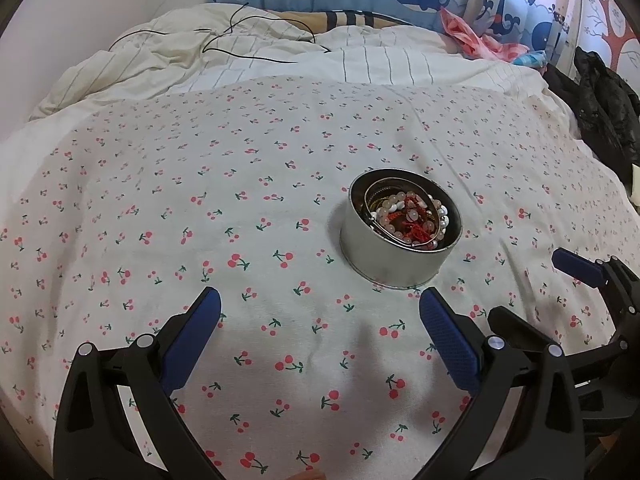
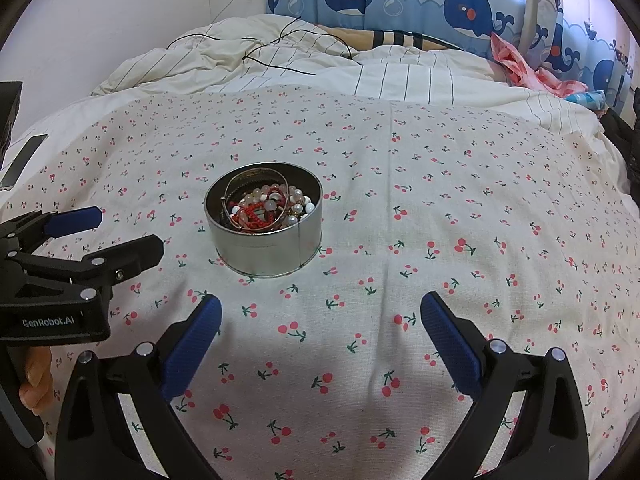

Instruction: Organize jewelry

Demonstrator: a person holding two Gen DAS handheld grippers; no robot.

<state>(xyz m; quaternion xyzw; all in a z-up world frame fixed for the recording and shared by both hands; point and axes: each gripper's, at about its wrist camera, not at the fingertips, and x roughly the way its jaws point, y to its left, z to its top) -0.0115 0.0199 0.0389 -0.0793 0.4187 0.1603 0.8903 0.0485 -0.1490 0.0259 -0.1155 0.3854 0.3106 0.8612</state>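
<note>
Jewelry (image 2: 267, 207) heaped in a round metal tin (image 2: 264, 246), resting on the cherry-print sheet (image 2: 400, 240) just ahead of the left gripper (image 1: 320, 304) fingers, ahead and left of the right gripper (image 2: 320, 308) fingers. Both sets of fingers spread wide, grasping nothing. Likely light, loose and tangle-prone: bead strands, red cord, thin wire bangle (exact pieces hard to separate). Best pinched by one raised bead loop or the bangle rim; tin light, may slide on soft bedding.
</note>
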